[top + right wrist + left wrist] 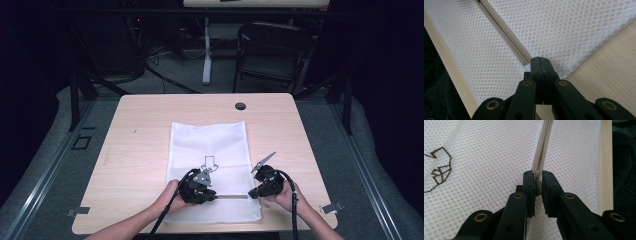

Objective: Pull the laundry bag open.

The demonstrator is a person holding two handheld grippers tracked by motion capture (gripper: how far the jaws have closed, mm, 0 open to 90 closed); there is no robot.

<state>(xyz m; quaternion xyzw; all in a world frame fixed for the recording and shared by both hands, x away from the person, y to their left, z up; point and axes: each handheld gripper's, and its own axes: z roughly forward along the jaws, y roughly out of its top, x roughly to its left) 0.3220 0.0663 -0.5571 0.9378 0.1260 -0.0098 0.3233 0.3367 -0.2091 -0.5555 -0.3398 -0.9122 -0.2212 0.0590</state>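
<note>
Mesh bag [210, 145]: left gripper [538, 185] pinching zipper pull [538, 182] (right gripper [540, 65] clamps bag edge).

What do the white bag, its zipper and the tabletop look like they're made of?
White bag: looks like soft synthetic mesh, matte, given its fine honeycomb of holes. Zipper: beige woven tape with fine teeth, probably plastic. Its pull, pinched in the left claw, looks like dull grey metal or plastic. Tabletop: pale wood-grain, likely laminate.
</note>
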